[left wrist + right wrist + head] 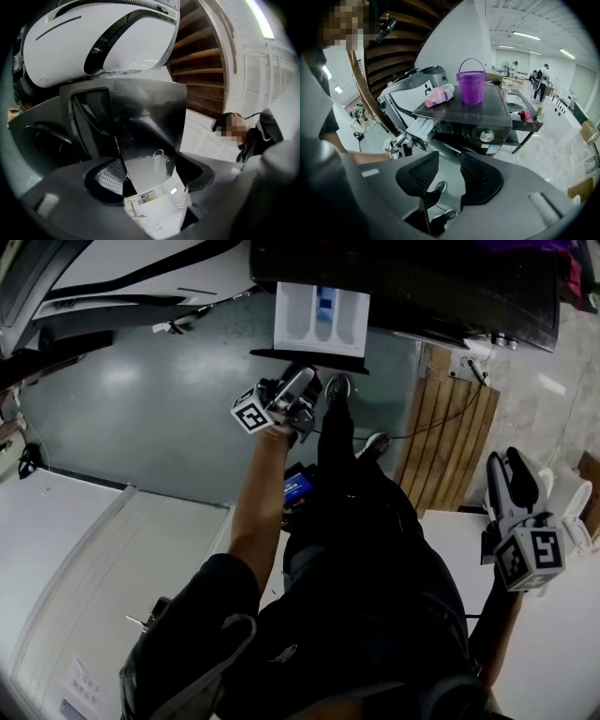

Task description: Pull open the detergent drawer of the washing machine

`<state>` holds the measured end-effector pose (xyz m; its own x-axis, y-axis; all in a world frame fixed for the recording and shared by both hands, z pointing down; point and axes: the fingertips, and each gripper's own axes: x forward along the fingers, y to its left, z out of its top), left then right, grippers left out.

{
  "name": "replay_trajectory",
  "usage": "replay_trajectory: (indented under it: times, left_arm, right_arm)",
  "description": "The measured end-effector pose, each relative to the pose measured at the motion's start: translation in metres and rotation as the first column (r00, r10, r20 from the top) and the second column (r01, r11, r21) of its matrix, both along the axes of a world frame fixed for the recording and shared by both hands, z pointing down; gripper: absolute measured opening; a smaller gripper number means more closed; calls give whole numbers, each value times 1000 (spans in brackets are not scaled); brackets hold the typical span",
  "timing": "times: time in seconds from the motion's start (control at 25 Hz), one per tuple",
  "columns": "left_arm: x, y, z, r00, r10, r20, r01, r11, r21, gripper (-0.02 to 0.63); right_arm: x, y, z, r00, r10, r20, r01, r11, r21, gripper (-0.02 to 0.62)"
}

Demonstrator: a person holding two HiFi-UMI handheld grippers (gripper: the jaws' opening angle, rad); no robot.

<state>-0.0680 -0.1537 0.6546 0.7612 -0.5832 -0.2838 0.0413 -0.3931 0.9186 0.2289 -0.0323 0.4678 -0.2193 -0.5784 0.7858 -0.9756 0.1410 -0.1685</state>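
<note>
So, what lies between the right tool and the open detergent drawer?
In the head view, a wooden slatted board and grey floor lie between the right tool and the detergent drawer; the right tool is far from it.

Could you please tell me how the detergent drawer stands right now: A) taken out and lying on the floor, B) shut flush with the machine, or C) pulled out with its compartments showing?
C: in the head view the drawer juts out of the machine, its white inside open to view.

White detergent drawer (pixel 321 320), black washing machine (pixel 441 296), purple bucket (pixel 471 86).
</note>
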Motion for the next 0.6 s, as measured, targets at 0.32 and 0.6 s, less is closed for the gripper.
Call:
replay_trajectory:
  times: [0.32,0.6]
  left_arm:
    - [-6,29,3,982,90,168,-81,995,-62,394]
    - [-22,54,-31,955,96,280,-85,995,-50,394]
  right_arm:
    - [19,24,-41,1000,-10,22,7,992,130,145]
    - [30,47,-77,999,-8,53,-4,972,236,144]
